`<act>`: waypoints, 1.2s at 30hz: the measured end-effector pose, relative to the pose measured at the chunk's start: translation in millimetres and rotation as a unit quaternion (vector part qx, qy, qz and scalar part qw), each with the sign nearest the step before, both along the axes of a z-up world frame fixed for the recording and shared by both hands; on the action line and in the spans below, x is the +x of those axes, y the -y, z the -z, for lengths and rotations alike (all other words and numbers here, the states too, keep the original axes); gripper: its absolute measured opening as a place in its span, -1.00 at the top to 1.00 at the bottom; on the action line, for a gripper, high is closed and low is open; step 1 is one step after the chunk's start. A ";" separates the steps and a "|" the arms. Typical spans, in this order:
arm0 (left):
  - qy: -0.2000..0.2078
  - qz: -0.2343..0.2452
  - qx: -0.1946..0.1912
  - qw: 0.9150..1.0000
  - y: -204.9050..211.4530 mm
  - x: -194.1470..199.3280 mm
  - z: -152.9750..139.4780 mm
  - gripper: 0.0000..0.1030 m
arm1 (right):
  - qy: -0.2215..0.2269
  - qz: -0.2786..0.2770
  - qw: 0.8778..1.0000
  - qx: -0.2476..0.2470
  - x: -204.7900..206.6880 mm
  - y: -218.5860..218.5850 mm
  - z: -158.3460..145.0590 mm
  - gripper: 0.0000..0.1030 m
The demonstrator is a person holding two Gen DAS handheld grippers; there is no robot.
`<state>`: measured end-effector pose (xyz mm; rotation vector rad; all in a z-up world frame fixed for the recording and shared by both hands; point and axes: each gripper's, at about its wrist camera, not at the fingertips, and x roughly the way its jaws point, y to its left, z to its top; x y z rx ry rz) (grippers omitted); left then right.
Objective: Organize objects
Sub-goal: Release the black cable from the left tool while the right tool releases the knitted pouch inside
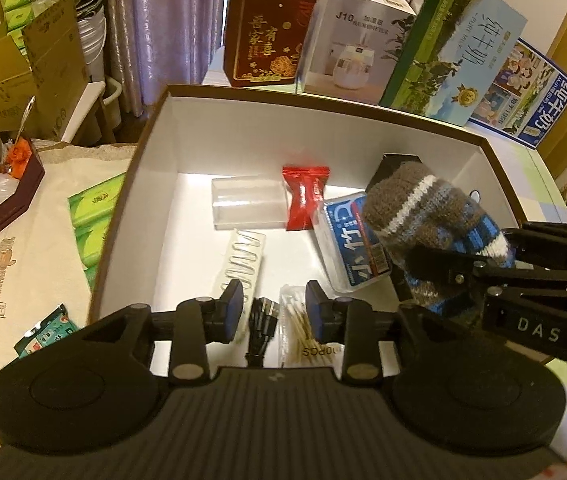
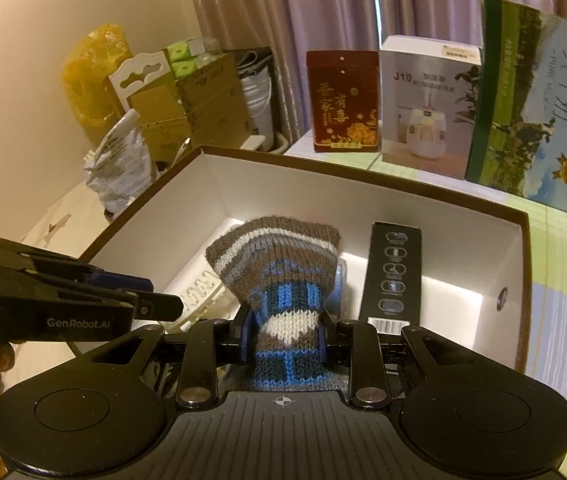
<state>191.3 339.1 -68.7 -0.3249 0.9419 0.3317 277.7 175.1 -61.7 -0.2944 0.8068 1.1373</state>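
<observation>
Gripping a striped knitted sock (image 2: 279, 280) over the white box (image 2: 219, 184), the right tongs (image 2: 283, 338) pinch its blue middle, toe drooping toward twelve o'clock. The left tongs (image 1: 273, 312) stand narrowly parted and empty above the cotton swabs (image 1: 295, 328). If released here, I judge the limp sock could drape over the dental-floss box (image 1: 349, 248) and bury it, or snag on a pad.

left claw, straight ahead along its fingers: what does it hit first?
Most likely the black cable lying between the left claw fingertips on the box floor, with the cotton swabs just beside it. Depth is unclear; it may still be above them.
</observation>
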 end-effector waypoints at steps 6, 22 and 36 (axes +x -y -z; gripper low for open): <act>0.002 -0.006 0.007 1.000 -5.5 -4.5 -3.3 -0.19 | 0.029 -0.003 0.999 0.026 -5.9 0.4 -6.9 -0.75; 0.010 0.006 0.014 1.000 3.2 -13.6 -16.9 -0.67 | -0.022 0.058 0.998 -0.024 -0.6 35.8 -7.2 -0.96; 0.036 0.028 0.029 0.999 24.0 -25.9 -28.8 -0.90 | -0.029 0.121 0.992 -0.034 -21.1 70.0 -21.1 -0.96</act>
